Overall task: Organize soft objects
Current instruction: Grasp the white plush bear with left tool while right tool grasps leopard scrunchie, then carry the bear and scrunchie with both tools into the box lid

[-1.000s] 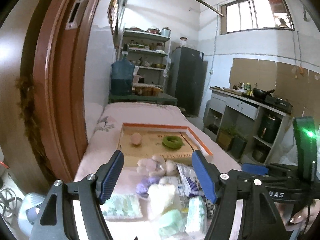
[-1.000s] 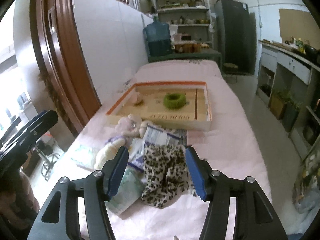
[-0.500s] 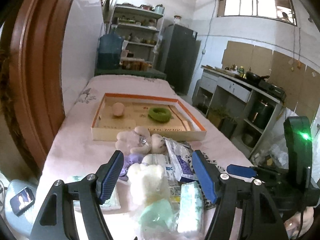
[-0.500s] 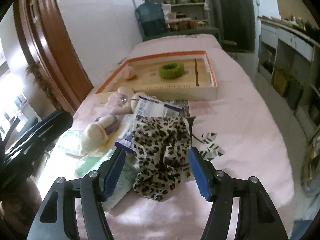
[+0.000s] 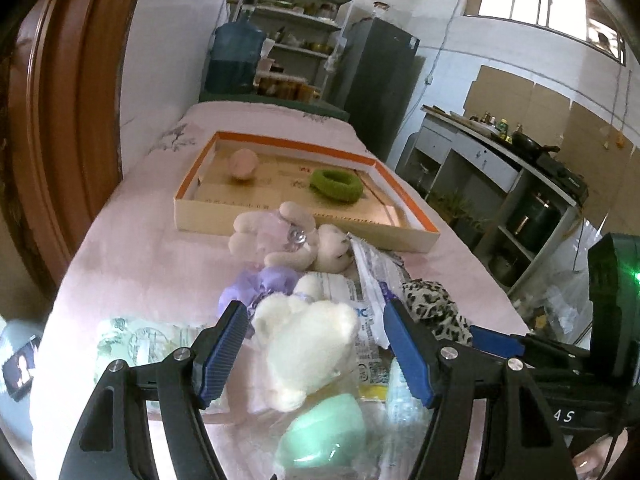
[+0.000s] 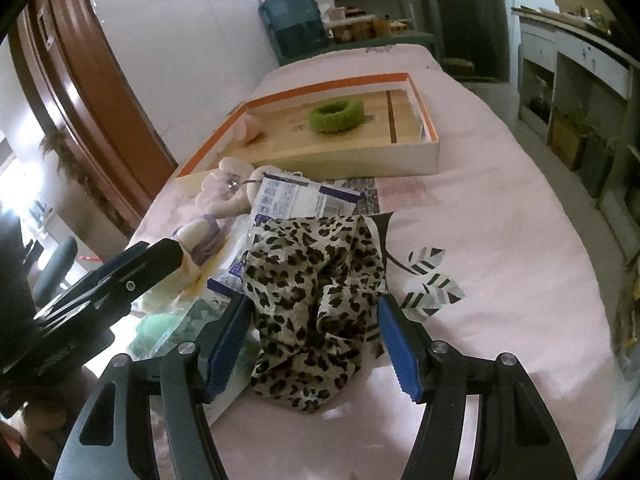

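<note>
Ahead of you a shallow cardboard tray with an orange rim (image 5: 404,196) lies on the pink-covered desk (image 6: 500,240); inside it sit a green knitted ring (image 5: 337,185) and a small pink ball (image 5: 243,162), well apart. Just in front of the tray a pale pink plush rabbit (image 5: 276,236) lies against a white-and-blue plastic packet (image 6: 296,200), and a lilac-dressed soft doll (image 5: 264,284) lies beside it. Pale green tissue packs (image 5: 136,340) and a mint-green soft lump (image 5: 324,436) crowd the near edge.

The room is a kitchen: a blue water bottle (image 5: 236,60), metal shelves (image 5: 296,20), a dark fridge (image 5: 380,80), a wooden door frame (image 5: 68,100) on your left.

Your left hand-held gripper (image 5: 316,354) is spread wide around a fluffy white plush toy (image 5: 308,344), its pads not pressing it. Your right hand-held gripper (image 6: 314,344) has just been opening, and its jaws stand apart on either side of a crumpled leopard-print cloth (image 6: 316,292), which lies on the desk between them, not pinched.
</note>
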### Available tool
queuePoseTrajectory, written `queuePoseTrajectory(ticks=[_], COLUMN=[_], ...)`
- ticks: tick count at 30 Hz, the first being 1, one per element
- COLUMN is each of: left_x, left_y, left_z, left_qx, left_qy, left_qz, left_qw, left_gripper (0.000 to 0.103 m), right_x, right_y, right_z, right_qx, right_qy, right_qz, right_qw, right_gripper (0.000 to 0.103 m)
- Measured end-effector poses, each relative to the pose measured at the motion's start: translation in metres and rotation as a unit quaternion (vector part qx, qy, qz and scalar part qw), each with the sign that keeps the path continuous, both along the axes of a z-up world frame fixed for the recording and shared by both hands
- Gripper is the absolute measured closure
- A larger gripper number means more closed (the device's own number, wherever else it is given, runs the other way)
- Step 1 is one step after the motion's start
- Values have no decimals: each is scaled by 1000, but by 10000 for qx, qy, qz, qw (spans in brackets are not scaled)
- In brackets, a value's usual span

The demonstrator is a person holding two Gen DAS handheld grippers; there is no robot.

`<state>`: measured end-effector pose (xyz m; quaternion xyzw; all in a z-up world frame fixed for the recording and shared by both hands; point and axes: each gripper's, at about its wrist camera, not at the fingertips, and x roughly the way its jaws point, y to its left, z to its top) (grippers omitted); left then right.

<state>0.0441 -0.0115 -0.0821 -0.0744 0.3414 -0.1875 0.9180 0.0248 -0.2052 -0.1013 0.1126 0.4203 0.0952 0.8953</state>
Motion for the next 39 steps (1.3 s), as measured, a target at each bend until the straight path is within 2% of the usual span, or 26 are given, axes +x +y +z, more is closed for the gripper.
queuePoseTrajectory(ticks=[3, 9, 12, 15, 19, 22, 39], left_x=[4, 9, 9, 7, 4, 2, -8], left_y=[3, 3, 8, 9, 10, 10, 18], left_z=[-5, -16, -17, -17, -15, -11, 24], left_qx=[-88, -99, -234, -270, -307, -316, -323], left_qy=[129, 336, 335, 299, 220, 130, -418], left_qz=[35, 58, 85, 72, 52, 48, 84], left_qw=[9999, 9994, 9991, 9992, 9993, 9994, 9986], left_gripper=[37, 53, 55, 56, 57, 58, 58], right_x=[1, 1, -1, -2, -4, -6, -13], right_y=[-1, -5, -6, -5, -5, -5, -7], right_z=[-2, -6, -6, -5, -2, 2, 40], right_qx=[13, 167, 175, 158, 119, 81, -237], right_qy=[15, 37, 16, -23, -55, -123, -622], right_qz=[-10, -14, -39, -31, -21, -23, 3], right_qw=[10000, 9999, 9998, 9999, 9999, 9999, 9978], right_gripper=[36, 36, 56, 68, 80, 84, 86])
